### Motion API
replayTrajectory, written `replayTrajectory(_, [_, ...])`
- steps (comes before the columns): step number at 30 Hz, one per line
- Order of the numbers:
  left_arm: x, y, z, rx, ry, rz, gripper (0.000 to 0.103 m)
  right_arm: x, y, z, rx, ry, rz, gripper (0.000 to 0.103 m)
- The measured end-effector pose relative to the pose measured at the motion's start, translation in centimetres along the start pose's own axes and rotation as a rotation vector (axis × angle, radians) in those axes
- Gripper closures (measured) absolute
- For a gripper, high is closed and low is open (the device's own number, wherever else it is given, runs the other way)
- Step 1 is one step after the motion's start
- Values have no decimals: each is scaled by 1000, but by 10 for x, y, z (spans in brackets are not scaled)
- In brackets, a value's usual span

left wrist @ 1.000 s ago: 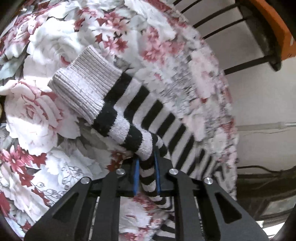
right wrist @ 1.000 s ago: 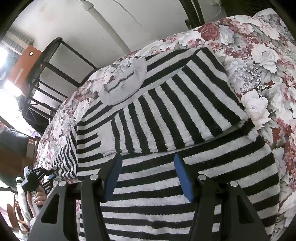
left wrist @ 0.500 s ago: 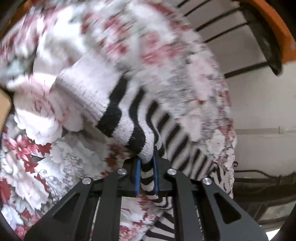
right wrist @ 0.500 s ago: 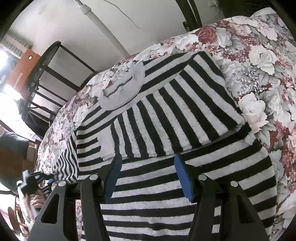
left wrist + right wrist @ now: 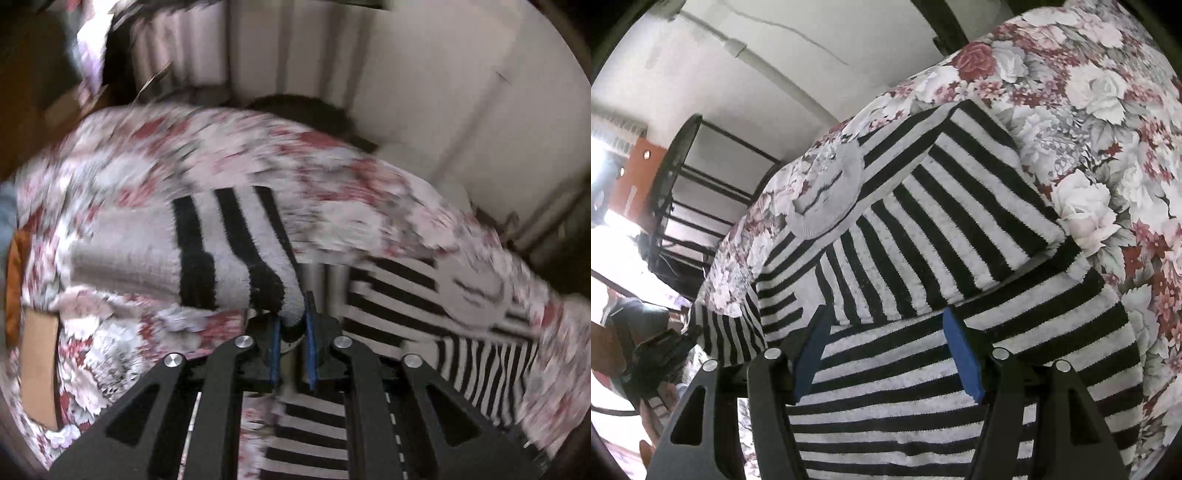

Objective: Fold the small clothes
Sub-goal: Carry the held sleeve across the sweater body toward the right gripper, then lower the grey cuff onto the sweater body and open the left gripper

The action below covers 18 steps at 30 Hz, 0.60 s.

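A black-and-white striped sweater (image 5: 923, 258) lay spread over a floral-print cloth (image 5: 1108, 92) covering the surface beneath it, its pale grey ribbed collar (image 5: 827, 199) at the far end and one sleeve already folded across the chest. The left gripper (image 5: 291, 332) had its blue-padded fingers (image 5: 274, 350) clenched on the other sleeve (image 5: 229, 251) just behind its grey ribbed cuff (image 5: 122, 258) — the knit bunched between the pads and draped away to the left over the floral cloth. That view was heavily smeared (edges and the background wall were hard to read), though the striped body of the garment showed to the right and below the gripper. The right gripper (image 5: 886, 354) hovered low over the sweater's lower body with its fingers (image 5: 960, 354) spread wide apart, nothing between them; whether the tips touched the knit could not be told. In the right wrist view the left gripper appeared small at the lower left edge, beside the hanging sleeve, and a dark metal rack (image 5: 687, 192) stood against the white wall beyond the cloth.
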<state>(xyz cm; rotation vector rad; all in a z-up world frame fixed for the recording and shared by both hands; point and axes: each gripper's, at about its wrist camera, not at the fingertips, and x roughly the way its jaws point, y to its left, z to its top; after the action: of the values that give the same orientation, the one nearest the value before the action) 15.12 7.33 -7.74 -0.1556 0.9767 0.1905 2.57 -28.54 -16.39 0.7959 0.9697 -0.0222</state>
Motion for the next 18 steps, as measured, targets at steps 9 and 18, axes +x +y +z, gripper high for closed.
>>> replayTrajectory(9, [26,-167,-92,516,5,11,90,-15,-40,18,186,-37,61,39])
replayTrajectory(18, [14,-170,-101,559,9,-20,24,-3,-61,19,303,-22,101,39])
